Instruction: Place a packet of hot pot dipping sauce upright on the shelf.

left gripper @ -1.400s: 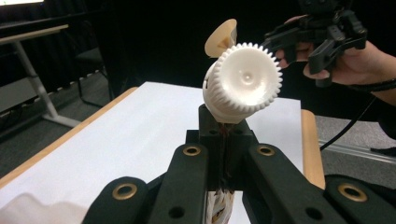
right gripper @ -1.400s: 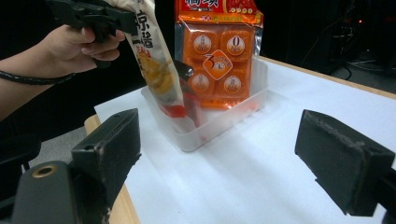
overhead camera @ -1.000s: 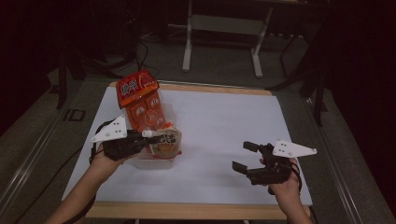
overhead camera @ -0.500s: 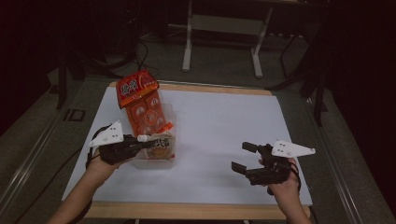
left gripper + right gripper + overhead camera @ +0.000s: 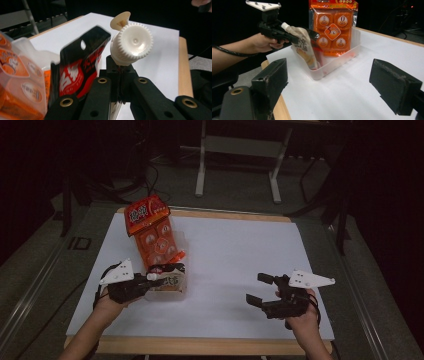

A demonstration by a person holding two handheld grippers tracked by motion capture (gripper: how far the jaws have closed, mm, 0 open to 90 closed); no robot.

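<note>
Over at the table's left edge, the left gripper is clamped on a spouted pouch, lowering it into the clear tub beside the orange snack pack. Next, I'd guess, it seats the pouch and lets go; the right gripper waits wide open, well apart.

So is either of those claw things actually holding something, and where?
Yes: the left gripper is shut on a spouted pouch, pinched just under its white cap. The right gripper is open, holding nothing.

Dark lab: white-topped table, metal stand legs behind.
</note>
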